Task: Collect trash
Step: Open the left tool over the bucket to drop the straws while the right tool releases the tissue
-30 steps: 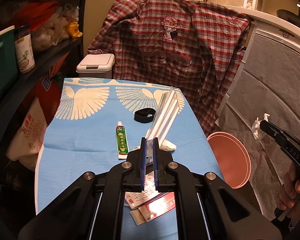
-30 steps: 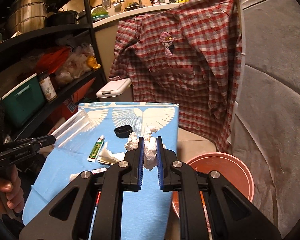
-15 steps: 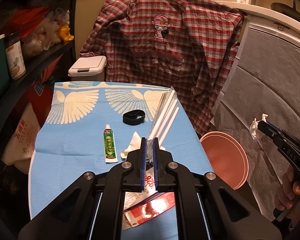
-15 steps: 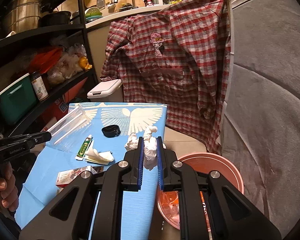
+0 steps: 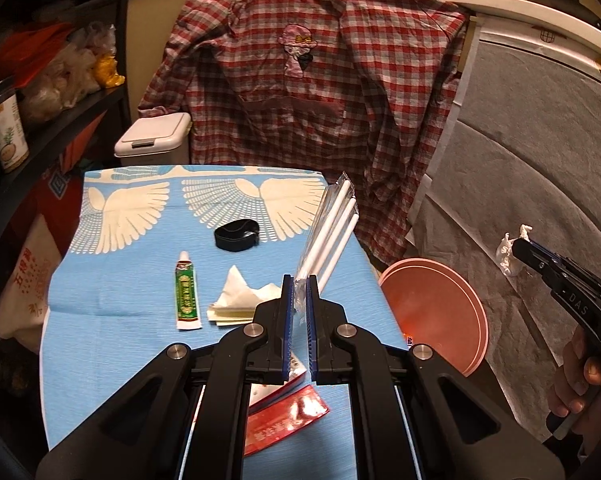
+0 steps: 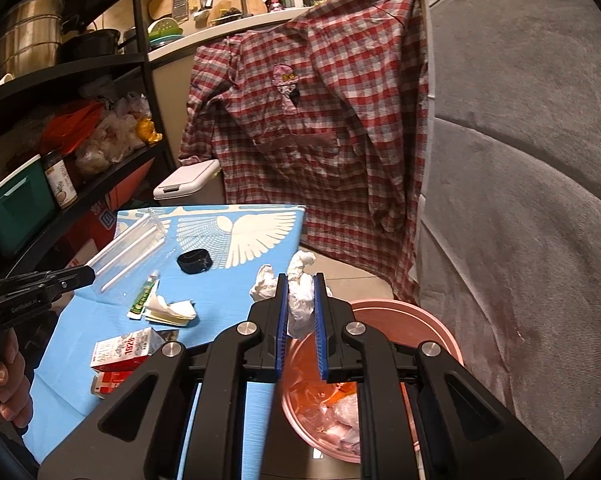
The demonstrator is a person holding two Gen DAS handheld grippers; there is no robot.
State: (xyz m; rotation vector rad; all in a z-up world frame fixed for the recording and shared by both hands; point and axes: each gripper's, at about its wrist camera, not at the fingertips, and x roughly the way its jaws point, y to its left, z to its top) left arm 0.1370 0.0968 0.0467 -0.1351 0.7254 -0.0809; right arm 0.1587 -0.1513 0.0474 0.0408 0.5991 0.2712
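My left gripper (image 5: 299,284) is shut on a clear plastic packet of white straws (image 5: 332,232), which sticks up and away over the blue cloth table (image 5: 112,292). The same packet (image 6: 128,252) shows at the left of the right wrist view, in the left gripper (image 6: 90,274). My right gripper (image 6: 300,282) is shut on a crumpled white tissue (image 6: 300,296), held above the near rim of a pink bin (image 6: 400,308) beside the table. In the left wrist view the tissue (image 5: 508,252) pokes from the right gripper (image 5: 518,246) past the bin (image 5: 432,312).
On the table lie a green tube (image 5: 186,292), folded napkins (image 5: 240,300), a black ring (image 5: 236,236), another crumpled tissue (image 6: 264,282), a red and white carton (image 6: 126,350) and a red wrapper (image 5: 284,416). A checked shirt (image 5: 308,92) hangs behind; shelves (image 6: 60,92) stand left.
Both grippers have shifted right with their loads. The right one now hangs over the bin's near side, whose contents show below it. The table has slid left in both views.
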